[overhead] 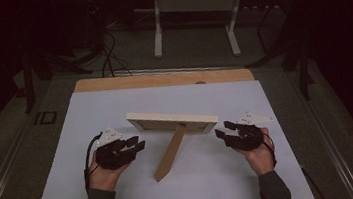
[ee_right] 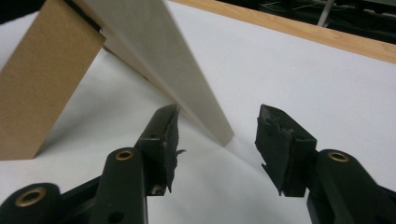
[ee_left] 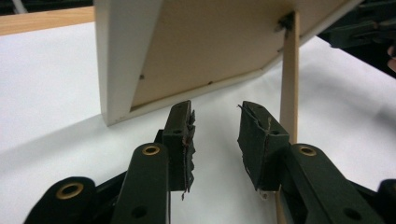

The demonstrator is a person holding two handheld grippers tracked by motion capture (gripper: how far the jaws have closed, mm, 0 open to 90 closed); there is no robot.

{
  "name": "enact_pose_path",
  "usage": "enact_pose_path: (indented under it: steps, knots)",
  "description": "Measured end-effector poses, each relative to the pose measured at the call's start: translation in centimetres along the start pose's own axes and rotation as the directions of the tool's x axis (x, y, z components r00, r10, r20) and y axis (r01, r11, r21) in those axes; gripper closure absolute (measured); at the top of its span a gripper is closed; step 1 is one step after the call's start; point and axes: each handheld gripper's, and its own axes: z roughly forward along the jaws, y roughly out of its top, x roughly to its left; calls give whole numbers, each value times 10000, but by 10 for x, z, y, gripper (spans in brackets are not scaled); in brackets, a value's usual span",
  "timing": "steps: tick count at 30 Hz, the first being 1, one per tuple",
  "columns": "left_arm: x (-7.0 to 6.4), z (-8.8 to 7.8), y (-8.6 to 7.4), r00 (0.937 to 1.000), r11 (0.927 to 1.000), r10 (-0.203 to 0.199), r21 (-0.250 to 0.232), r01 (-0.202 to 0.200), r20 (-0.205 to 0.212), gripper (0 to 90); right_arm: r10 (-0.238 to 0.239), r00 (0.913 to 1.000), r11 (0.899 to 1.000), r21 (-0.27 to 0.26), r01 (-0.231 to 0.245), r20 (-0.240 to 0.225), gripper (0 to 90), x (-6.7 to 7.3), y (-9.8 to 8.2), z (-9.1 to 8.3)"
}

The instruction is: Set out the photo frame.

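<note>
Standing picture frame flanked by two spread grippers, nothing gripped.

Nearest the person, the left gripper (overhead: 137,145) and the right gripper (overhead: 221,134) are held low over the white-covered tabletop (overhead: 115,106), each with its jaws spread and nothing between them. Between the two, the pale wooden picture frame with a brown backing board (overhead: 172,120) is stood on its lower edge, propped by a tan easel leg (overhead: 169,153) that reaches back toward the person. The frame's long axis is laid from one gripper to the other, so one end is faced by each; both are judged about equally near. Beyond, a white-legged stand (overhead: 194,14) is seen on the floor.
</note>
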Motion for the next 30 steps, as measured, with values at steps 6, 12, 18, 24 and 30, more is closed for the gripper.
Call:
enact_pose_path:
  steps: [6, 12, 18, 24, 30]
  knots:
    - [1, 0, 10, 9993, 9997, -150, -175, 144, -356, 667, 185, 9996, 9998, -46, -184, 191, 576, -8, 3, -9]
    - [-2, 5, 20, 9981, 9998, -38, -174, 27, -620, 705, 348, 9979, 9985, -430, -325, 542, 775, -3, 11, -13]
    - [-6, 11, 28, 9968, 9998, -1, -196, -15, -801, 793, 743, 9959, 9937, -876, -696, 513, 897, 1, 18, -17]
    - [-8, 18, 35, 9948, 9998, -107, -150, 92, -1013, 898, 1048, 9944, 9888, -1082, -1025, 153, 897, 7, 20, -11]
    - [-8, 22, 38, 9947, 9999, -100, -53, 95, -1028, 899, 1318, 9913, 9845, -1174, -1306, 24, 888, 8, 22, -9]
